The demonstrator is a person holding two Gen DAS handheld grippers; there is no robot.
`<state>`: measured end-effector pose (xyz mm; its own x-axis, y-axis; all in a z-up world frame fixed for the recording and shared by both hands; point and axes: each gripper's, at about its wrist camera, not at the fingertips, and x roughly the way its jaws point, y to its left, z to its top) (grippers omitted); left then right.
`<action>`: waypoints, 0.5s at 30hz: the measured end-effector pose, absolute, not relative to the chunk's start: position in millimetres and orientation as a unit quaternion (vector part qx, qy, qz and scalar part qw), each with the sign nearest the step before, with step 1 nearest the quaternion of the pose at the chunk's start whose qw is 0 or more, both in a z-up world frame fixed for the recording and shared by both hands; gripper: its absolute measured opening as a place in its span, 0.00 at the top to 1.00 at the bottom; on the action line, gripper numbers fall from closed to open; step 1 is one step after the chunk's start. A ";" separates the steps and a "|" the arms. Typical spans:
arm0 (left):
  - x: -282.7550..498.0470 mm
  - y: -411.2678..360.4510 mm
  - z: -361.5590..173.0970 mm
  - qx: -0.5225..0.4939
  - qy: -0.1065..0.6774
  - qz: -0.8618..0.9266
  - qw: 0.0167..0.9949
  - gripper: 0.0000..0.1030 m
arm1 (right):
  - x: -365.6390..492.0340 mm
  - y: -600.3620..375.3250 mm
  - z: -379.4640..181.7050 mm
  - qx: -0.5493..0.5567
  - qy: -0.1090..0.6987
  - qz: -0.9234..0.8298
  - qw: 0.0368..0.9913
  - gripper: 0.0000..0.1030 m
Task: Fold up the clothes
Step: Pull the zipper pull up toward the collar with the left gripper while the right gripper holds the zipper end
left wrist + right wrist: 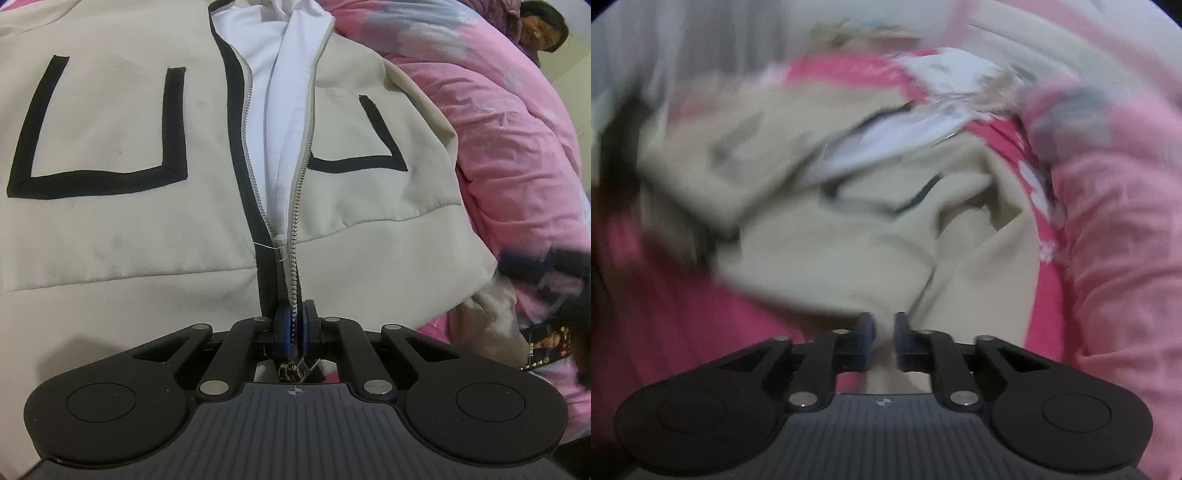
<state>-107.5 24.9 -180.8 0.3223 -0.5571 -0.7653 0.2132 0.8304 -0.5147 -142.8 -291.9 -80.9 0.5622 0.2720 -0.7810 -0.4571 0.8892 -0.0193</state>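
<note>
A pink quilt (509, 155) bordered the jacket on its right side, and a person's face (541, 27) showed at the far upper corner beyond it. A phone (546, 341) lay on the pink cover near the jacket's lower right corner. Nothing stood between the camera and the garment in the left wrist view.

The cream jacket (110, 229) lay spread front-up on the bed, its zipper (293, 258) open above and running straight down into the left gripper (294, 325). That gripper's two blue-padded fingers (282, 326) were clenched on the zipper's bottom end at the hem; the metal zipper pull (295, 369) hung just behind them.

In the right wrist view, strongly blurred, the right gripper (884, 332) held a narrow gap between its fingers, with cream fabric of the jacket (849, 266) lying in that gap; whether it was actually pinched could not be told.

Counted: one jacket, two black-trimmed pockets (99, 125), one zipper, two grippers.
</note>
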 end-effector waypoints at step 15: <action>-115.3 26.5 -185.8 -0.144 0.512 -0.290 0.795 0.96 | 208.8 -294.3 -102.2 0.219 0.478 0.089 0.846 0.59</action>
